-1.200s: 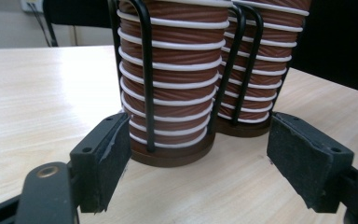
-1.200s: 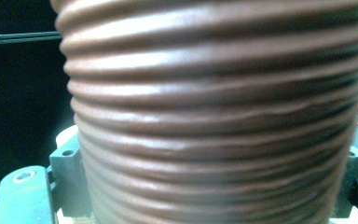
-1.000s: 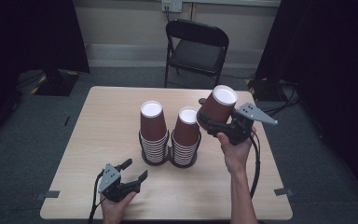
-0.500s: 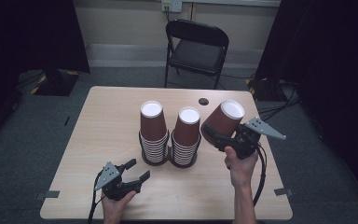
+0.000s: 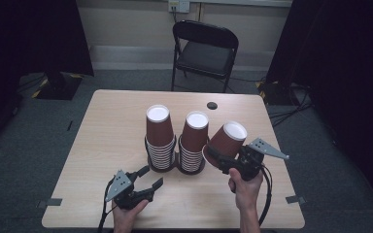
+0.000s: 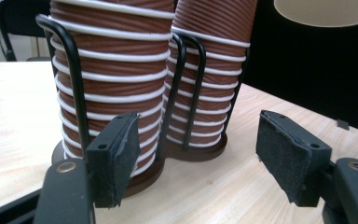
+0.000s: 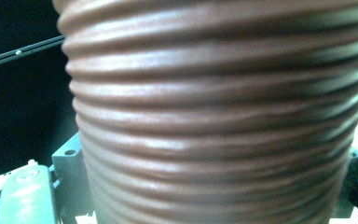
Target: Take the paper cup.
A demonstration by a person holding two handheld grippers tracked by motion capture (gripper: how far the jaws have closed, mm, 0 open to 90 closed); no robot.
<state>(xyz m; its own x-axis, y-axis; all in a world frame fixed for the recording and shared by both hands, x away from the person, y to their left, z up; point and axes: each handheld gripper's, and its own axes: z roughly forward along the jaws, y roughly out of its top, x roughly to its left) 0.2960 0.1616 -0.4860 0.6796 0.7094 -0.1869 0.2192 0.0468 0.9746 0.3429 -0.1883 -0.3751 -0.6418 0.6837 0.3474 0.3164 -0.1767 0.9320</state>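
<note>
Brown cup (image 5: 227, 141) clamped in right gripper (image 5: 223, 162), stacks (image 5: 159, 141) beside, left gripper (image 5: 148, 180) jaws apart, closing.

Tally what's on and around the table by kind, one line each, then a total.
Stacks of brown ribbed cups in wire holders: 2 (left stack, right stack)
Single brown cup, clamped in the right gripper: 1
Handheld grippers: 2 (right gripper; left gripper, jaws apart with nothing between them)
Table: 1
Folding chair: 1
Total: 7
</note>
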